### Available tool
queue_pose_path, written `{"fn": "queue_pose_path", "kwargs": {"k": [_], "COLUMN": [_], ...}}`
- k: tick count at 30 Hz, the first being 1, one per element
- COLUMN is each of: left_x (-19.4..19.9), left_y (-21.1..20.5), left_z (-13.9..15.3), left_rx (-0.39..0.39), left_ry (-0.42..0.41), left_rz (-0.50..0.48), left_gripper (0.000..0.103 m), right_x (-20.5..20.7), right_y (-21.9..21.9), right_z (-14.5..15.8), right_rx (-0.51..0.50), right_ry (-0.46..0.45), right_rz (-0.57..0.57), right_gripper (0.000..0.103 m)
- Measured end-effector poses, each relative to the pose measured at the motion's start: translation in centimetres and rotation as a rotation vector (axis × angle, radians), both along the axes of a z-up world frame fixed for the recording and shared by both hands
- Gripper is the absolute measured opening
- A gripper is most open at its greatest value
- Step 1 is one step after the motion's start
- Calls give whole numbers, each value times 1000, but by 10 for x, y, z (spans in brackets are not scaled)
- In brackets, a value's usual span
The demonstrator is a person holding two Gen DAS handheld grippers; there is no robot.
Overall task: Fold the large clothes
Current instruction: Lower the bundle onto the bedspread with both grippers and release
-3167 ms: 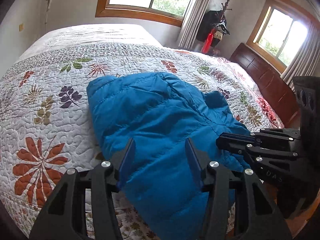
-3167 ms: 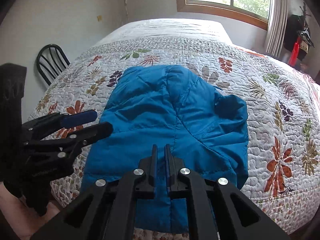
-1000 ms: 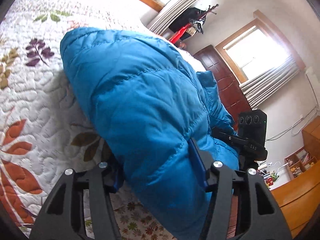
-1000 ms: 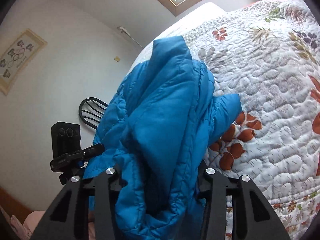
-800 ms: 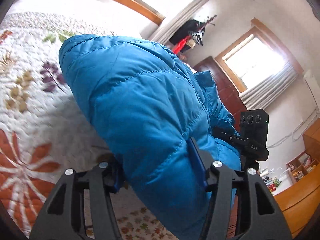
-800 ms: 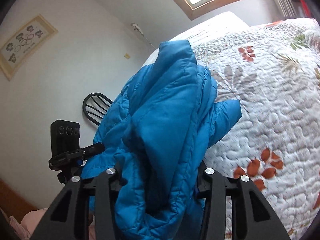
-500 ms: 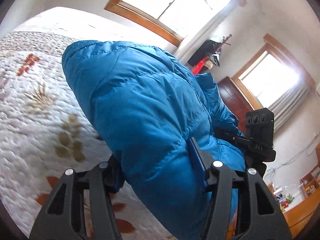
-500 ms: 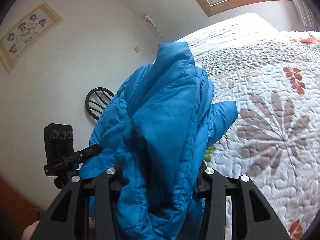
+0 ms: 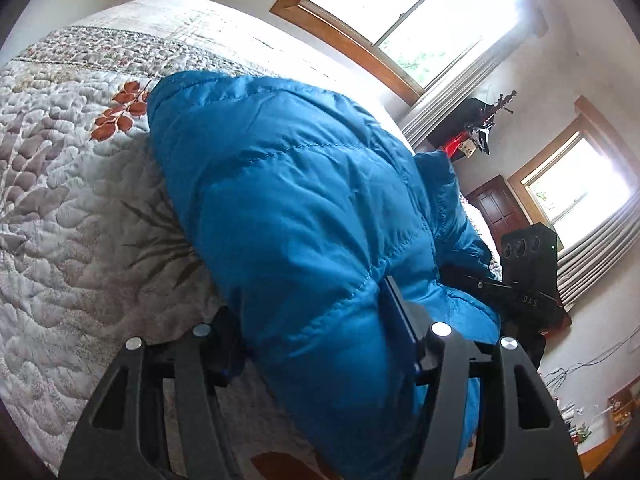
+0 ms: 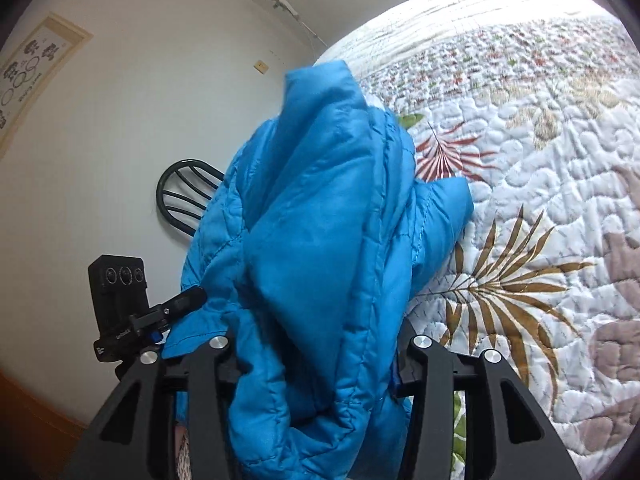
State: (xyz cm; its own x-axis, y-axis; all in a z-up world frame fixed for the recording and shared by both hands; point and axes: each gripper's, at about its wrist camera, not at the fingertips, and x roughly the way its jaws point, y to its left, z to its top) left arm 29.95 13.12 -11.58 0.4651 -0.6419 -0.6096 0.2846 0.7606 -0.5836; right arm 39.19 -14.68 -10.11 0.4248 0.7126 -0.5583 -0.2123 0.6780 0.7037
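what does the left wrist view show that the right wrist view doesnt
Only the left wrist view shows the two windows, the dark door and the right gripper. Only the right wrist view shows the chair, the framed picture and the left gripper. Both show the blue jacket bunched between the jaws, and the quilt beneath.

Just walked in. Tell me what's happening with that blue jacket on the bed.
A person is folding a puffy blue quilted jacket over a bed with a white leaf-patterned quilt. Each hand holds a pair of tongs: the left tongs and the right tongs are each clamped on a thick bunch of the jacket. The held part is raised off the quilt; whether the far end touches it is hidden.
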Motion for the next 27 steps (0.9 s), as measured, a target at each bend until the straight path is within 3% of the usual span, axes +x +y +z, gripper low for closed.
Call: {"fn": "queue_pose_path", "kwargs": {"k": [5, 9, 15, 17, 22, 27], "left_x": [5, 6, -27, -38, -63, -63], "left_y": [0, 1, 2, 1, -5, -12], "left_z": [-5, 3, 27, 31, 25, 14], "left_rx": [7, 39, 117, 149, 197, 241], "left_ry": [11, 44, 22, 15, 6, 13], "left_rz": [2, 37, 47, 58, 77, 70], "left_gripper": [67, 75, 81, 81, 83, 83], "right_x": [0, -12, -48, -60, -76, -78], "right_y": [-3, -9, -34, -38, -46, -33], "right_z": [-10, -2, 16, 21, 17, 2], "right_rx": [22, -3, -3, -2, -19, -49], "right_ry": [21, 27, -7, -23, -22, 13], "right_rz": [-6, -32, -54, -55, -47, -47], "right_gripper": [53, 70, 73, 71, 49, 46]}}
